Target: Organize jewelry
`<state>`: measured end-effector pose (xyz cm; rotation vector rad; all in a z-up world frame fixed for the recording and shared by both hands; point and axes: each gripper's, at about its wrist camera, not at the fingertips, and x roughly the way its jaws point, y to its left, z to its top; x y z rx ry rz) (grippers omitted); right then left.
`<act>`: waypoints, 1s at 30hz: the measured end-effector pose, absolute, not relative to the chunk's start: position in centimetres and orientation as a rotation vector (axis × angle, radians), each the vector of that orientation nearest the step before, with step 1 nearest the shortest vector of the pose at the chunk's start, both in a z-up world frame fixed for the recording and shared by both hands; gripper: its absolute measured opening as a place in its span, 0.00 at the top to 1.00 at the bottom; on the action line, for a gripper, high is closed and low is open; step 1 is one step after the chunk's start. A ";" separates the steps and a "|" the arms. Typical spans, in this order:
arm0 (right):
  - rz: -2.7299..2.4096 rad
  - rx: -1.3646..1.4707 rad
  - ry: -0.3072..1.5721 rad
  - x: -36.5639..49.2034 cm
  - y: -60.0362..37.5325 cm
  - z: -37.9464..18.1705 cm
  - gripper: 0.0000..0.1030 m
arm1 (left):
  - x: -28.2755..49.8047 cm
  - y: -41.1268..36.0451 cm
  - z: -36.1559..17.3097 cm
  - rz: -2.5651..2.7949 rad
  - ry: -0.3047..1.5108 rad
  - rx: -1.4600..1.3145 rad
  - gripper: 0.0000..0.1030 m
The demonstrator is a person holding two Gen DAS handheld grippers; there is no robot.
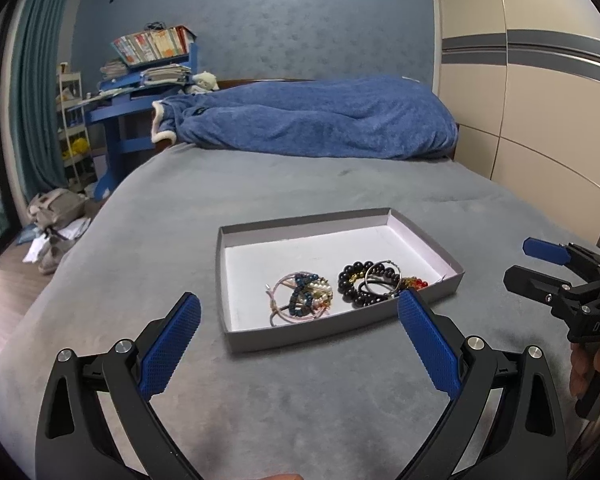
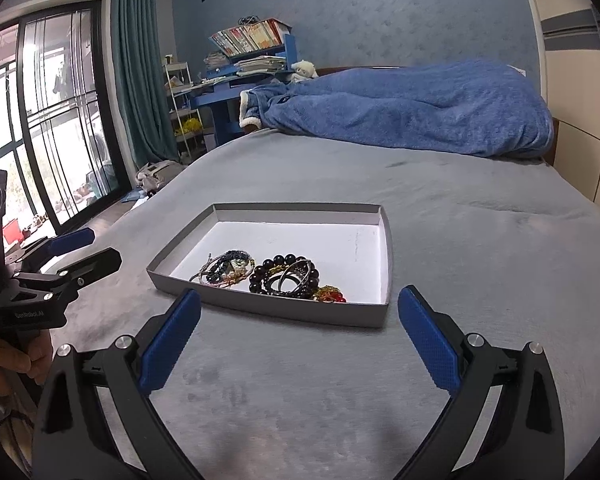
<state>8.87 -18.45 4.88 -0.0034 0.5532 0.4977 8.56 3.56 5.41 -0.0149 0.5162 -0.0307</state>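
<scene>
A shallow grey box [image 1: 342,330] sits on the grey bed [image 1: 180,200], and all the jewelry lies inside it, bunched in the near half. In the left wrist view a tangle of pink cord and blue and white beads [image 1: 302,298] lies to the left, a black bead bracelet [image 1: 358,284] with metal rings [image 1: 382,278] to the right of it, and a small cluster of red and amber beads [image 1: 416,282] touches the right wall of the box. The far half of the white floor is bare.

The left tool [image 1: 300,328] is released, its blue pads spread wide and holding nothing; the box lies just ahead of it, with the pink and blue tangle almost straight in front. The right tool [image 2: 300,328] is likewise spread wide and empty. In its view the box [image 2: 268,308] runs long from left to right across its line, and the black bracelet [image 2: 284,276] and the red beads [image 2: 332,296] lie nearly straight ahead, just over the near wall.

Judging by this, each tool is about equally near; the left suits the tangle, the right suits the black bracelet, reaching forward and down over the near wall
</scene>
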 end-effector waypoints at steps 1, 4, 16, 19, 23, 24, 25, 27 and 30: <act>0.497 -0.002 0.555 8.9 -18.5 4.8 0.05 | 8.6 3.5 5.3 -0.032 0.518 -0.012 0.05; 0.495 -0.007 0.557 8.8 -18.6 4.8 0.05 | 8.6 3.4 5.3 -0.034 0.519 -0.011 0.05; 0.505 0.000 0.558 8.7 -18.9 4.9 0.05 | 8.9 3.1 4.9 -0.035 0.524 -0.002 0.05; 0.507 0.001 0.558 8.6 -18.9 5.0 0.05 | 8.9 3.0 4.8 -0.036 0.526 -0.002 0.05; 0.506 0.000 0.560 8.6 -18.9 5.0 0.05 | 8.8 3.0 4.6 -0.039 0.528 -0.001 0.05; 0.506 -0.001 0.559 8.6 -18.9 5.0 0.05 | 8.8 3.0 4.6 -0.039 0.530 -0.002 0.05; 0.506 -0.001 0.559 8.6 -18.9 5.0 0.05 | 8.7 3.0 4.6 -0.040 0.531 -0.003 0.05; 0.506 -0.001 0.560 8.6 -18.9 5.0 0.05 | 8.8 3.0 4.6 -0.041 0.533 -0.002 0.05; 0.507 -0.004 0.562 8.5 -18.9 4.9 0.05 | 8.8 3.0 4.6 -0.042 0.532 -0.004 0.05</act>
